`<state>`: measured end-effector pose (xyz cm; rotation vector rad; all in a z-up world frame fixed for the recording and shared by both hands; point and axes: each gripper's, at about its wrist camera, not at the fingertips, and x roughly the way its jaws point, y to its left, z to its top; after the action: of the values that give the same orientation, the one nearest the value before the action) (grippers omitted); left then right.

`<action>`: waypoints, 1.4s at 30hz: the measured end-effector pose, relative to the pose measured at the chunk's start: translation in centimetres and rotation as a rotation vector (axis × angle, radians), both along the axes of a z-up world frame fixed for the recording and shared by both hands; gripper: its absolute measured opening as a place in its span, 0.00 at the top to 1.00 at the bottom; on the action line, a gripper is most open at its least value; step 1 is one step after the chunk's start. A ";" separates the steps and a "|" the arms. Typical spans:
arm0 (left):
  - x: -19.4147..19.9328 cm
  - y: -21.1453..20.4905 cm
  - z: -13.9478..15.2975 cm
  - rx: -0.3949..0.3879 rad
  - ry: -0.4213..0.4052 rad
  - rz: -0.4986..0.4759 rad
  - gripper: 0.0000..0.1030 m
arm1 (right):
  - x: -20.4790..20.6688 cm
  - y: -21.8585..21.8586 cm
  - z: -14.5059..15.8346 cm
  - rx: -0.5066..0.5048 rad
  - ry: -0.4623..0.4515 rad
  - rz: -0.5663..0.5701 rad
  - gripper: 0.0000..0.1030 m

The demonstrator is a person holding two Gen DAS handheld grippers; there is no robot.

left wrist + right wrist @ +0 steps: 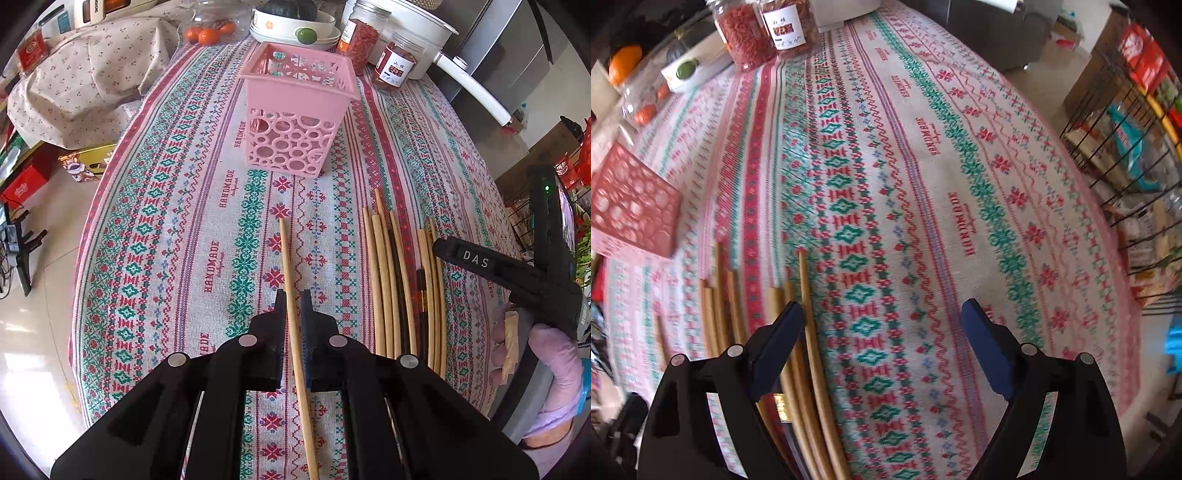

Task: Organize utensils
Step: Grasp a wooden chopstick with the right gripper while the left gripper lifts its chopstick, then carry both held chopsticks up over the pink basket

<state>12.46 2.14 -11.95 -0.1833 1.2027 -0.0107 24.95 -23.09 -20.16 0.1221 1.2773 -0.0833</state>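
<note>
Your left claw (293, 306) is pinching one chopstick (291, 280), lifted over the middle of the worktop (177, 229), tip aimed toward the pink basket (295, 110) standing nearer the far edge. Your right claw (882, 314) is spread wide with nothing between its pads; its left finger (783, 332) sits over the pile of chopsticks (798, 350) lying side by side on the cloth. Jars (380, 51) and bowls (291, 26) crowd the far edge
</note>
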 end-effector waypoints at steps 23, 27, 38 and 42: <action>3.2 -2.6 -4.6 0.140 -0.023 -0.007 0.96 | -3.1 1.3 2.4 0.201 -0.155 0.097 0.95; 2.0 -1.0 -2.3 0.019 -0.142 0.003 0.96 | -5.6 0.5 5.7 0.252 -0.280 0.141 0.95; -5.1 1.5 7.3 -0.089 -0.480 0.081 0.96 | -14.1 -2.2 14.1 0.351 -0.546 0.234 0.95; -7.2 1.7 10.7 -0.075 -0.567 0.091 0.96 | -16.0 -2.8 15.5 0.367 -0.564 0.245 0.95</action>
<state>5.24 3.80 -1.27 -0.2792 0.6278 -0.0263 8.96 -25.84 -4.66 0.2814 0.7233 0.3761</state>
